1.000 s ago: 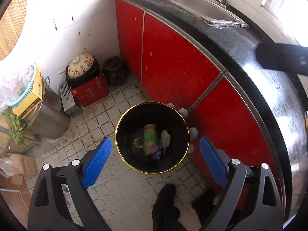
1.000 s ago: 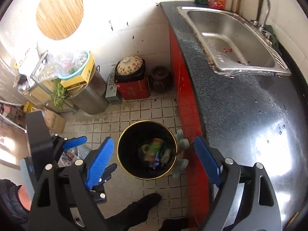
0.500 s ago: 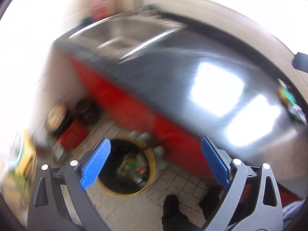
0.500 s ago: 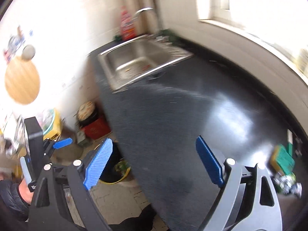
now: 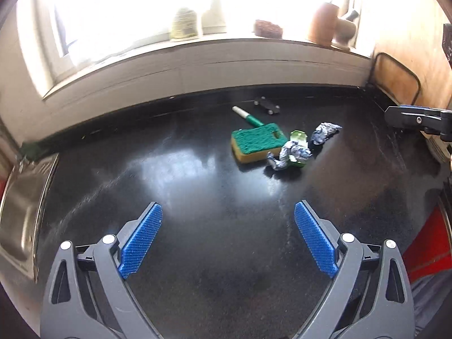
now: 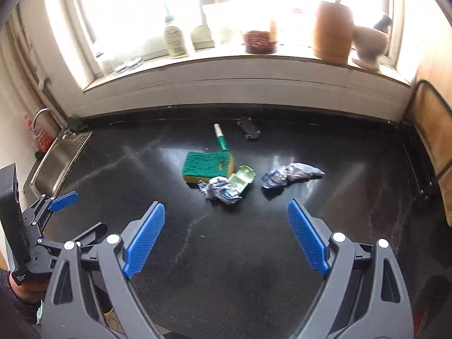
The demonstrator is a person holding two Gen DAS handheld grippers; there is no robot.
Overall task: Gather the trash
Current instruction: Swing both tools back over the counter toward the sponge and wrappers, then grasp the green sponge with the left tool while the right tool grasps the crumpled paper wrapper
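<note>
Glossy black stone surface (image 6: 254,254) under a bright window sill. Steel sink (image 6: 56,163) at far left. Left tongs (image 5: 226,240) wide, nothing between them. Mid-surface: green-topped yellow sponge (image 6: 207,166), touching it a crumpled blue-white foil wrapper (image 6: 219,192) and a small pale-green open box (image 6: 240,180). Second crumpled blue-white wrapper (image 6: 291,176) just beside, to the right. Right tongs (image 6: 226,237) wide, empty, hovering near the trash.

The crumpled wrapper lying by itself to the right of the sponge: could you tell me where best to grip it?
Grip the crumpled wrapper across its bunched middle, coming down from above with the right tool. It lies long and low on the counter, apart from the sponge, so both long sides are free.
</note>
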